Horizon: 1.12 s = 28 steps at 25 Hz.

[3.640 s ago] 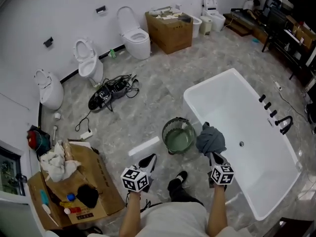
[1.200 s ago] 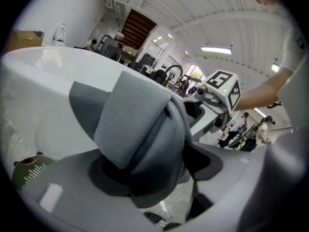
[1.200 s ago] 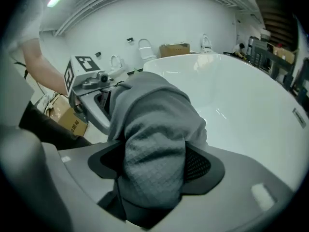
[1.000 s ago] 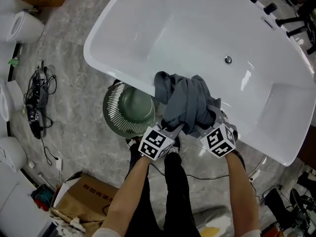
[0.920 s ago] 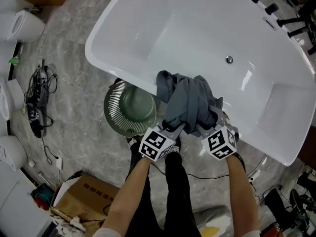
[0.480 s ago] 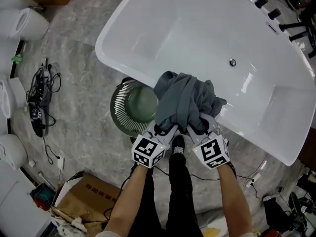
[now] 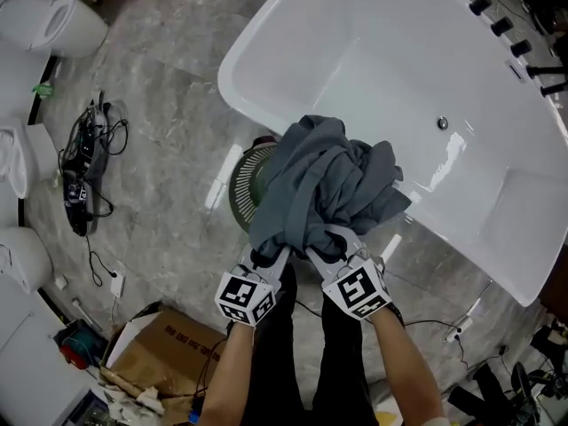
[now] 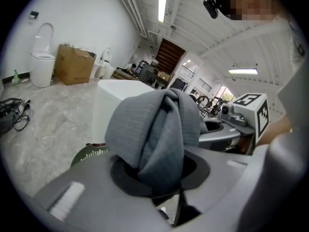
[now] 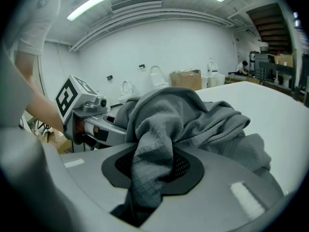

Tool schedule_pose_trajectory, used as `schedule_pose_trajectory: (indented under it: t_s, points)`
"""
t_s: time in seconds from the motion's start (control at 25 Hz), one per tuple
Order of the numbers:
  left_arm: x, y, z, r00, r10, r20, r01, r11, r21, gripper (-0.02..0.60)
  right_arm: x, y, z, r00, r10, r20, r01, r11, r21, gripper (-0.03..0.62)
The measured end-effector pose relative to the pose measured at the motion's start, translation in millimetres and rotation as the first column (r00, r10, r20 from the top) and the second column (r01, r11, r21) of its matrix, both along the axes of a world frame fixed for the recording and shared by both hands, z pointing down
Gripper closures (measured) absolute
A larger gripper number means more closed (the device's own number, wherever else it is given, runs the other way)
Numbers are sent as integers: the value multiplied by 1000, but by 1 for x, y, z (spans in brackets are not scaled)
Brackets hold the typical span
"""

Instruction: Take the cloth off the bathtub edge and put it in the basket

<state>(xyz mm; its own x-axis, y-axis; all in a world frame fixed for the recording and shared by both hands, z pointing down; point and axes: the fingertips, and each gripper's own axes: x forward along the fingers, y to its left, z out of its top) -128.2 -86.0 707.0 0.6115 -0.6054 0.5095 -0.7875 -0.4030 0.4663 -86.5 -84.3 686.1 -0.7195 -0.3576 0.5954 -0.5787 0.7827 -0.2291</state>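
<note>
Because the cloth [image 7: 324,180] is soft, light and bunched, it should sag but not slip if taken by thick folds. It hangs over the basket [image 7: 241,198], and my left gripper [image 7: 269,257] and right gripper [image 7: 330,243] each clench a fold.

The cloth [image 7: 321,180] lifted from bathtub edge [image 7: 244,91] toward basket [image 7: 240,193].

A tangle of black cables [image 7: 84,171] lies on the grey marble floor [image 7: 160,105], near the white toilets [image 7: 62,25] along its left edge. An open cardboard box [image 7: 164,358] sits well apart from them.
</note>
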Motion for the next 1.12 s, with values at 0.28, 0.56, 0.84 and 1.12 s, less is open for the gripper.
schedule_pose_trajectory:
  t_s: [0.28, 0.56, 0.84, 1.12]
  points:
    - [-100, 22, 13, 989, -127, 75, 130, 991, -41, 439, -102, 20, 8, 992, -31, 123, 47, 990, -131, 499]
    - [-172, 45, 32, 970, -217, 110, 227, 969, -93, 442, -173, 43, 30, 989, -21, 146, 57, 967, -249, 500]
    - [-150, 25, 60, 992, -87, 94, 97, 989, -108, 440, -145, 19, 66, 985, 137, 101, -95, 936, -339, 500]
    - [-105, 3, 101, 997, 71, 18, -67, 984, -166, 440, -94, 0, 106, 958, 285, -33, -278, 896, -347, 499]
